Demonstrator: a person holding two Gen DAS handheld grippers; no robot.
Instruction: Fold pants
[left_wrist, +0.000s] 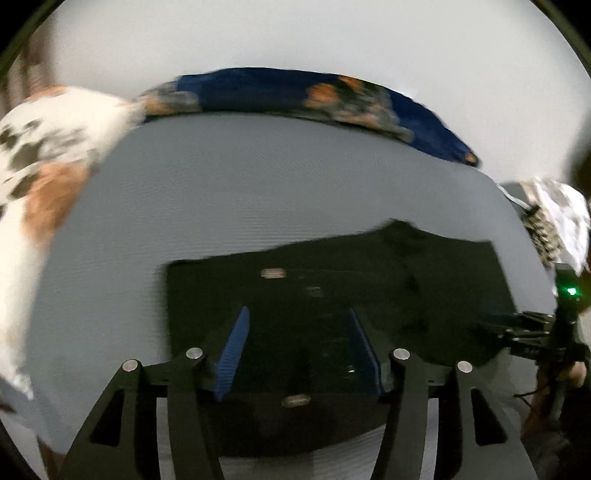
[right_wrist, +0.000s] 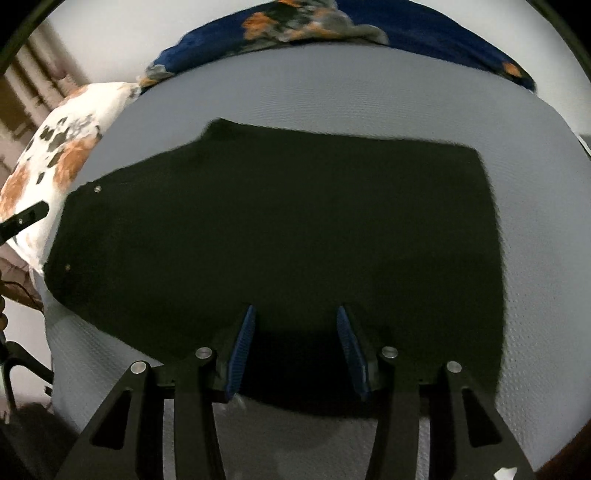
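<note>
We are looking at the black pants (right_wrist: 280, 236) lying flat on the grey bed (right_wrist: 369, 99) as a compact, seemingly folded rectangle; perhaps one more fold is remaining. Both the left gripper (left_wrist: 301, 347) and right gripper (right_wrist: 295, 343) are hovering over its near edge, jaws spread, pinching nothing.

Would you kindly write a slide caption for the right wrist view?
Open right tool poised over dark pants lying flat on a grey bedsheet.

Matt black cloth pants (right_wrist: 280, 229) lie on a finely ribbed grey bedsheet (right_wrist: 332, 96) beside ridged blue fingers (right_wrist: 242, 350).
</note>
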